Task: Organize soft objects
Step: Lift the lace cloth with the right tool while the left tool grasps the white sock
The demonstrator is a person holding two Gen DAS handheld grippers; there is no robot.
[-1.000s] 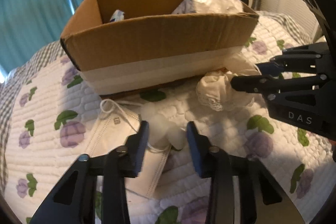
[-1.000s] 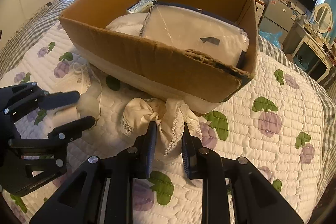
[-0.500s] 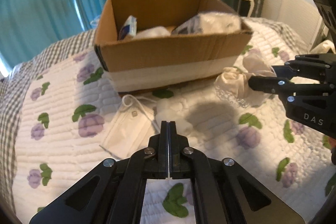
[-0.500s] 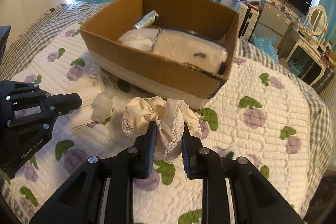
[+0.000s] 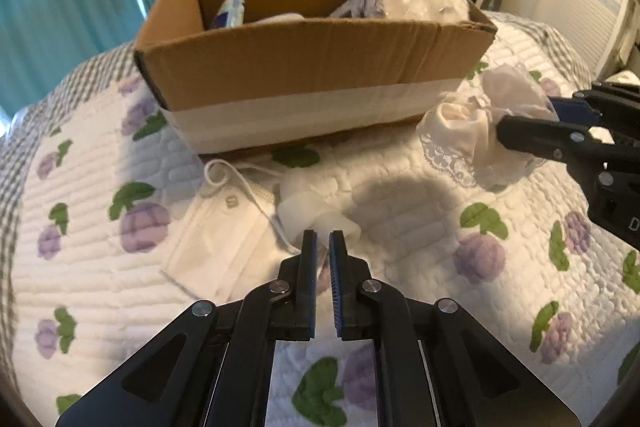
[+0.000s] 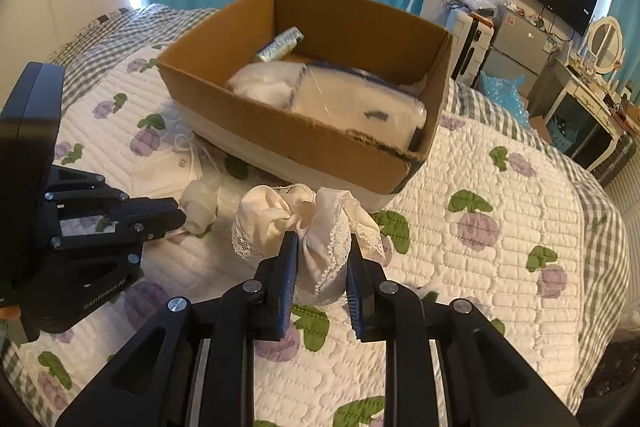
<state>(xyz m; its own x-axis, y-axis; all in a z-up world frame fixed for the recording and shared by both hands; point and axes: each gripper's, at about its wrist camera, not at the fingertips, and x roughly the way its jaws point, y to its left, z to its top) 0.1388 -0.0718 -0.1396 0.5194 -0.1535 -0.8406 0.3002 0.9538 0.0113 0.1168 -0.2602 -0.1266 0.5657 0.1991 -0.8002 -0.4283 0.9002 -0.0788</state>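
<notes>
A cream lace-edged cloth bundle [image 6: 308, 223] hangs just above the quilt, and my right gripper [image 6: 322, 241] is shut on its gathered middle. The left wrist view has that bundle [image 5: 460, 131] at the right, in front of the box corner, with the right gripper [image 5: 528, 117] on it. My left gripper [image 5: 322, 241] has a narrow gap; its jaws are opening with nothing between them. Just beyond its tips lies a small white soft roll [image 5: 312, 207] beside a white face mask [image 5: 224, 235]. The open cardboard box [image 5: 304, 67] stands behind them.
The box [image 6: 280, 131] holds a plastic-wrapped white pack [image 6: 360, 107], a white cloth [image 6: 264, 83] and a small packet [image 6: 280, 45]. Everything rests on a floral quilted bed [image 6: 500, 227]. Teal curtains hang behind, and furniture stands at the right.
My left gripper was open around the white roll, then pulled back and shut, and now stands slightly parted near it. My right gripper has lifted the lace bundle off the quilt.
</notes>
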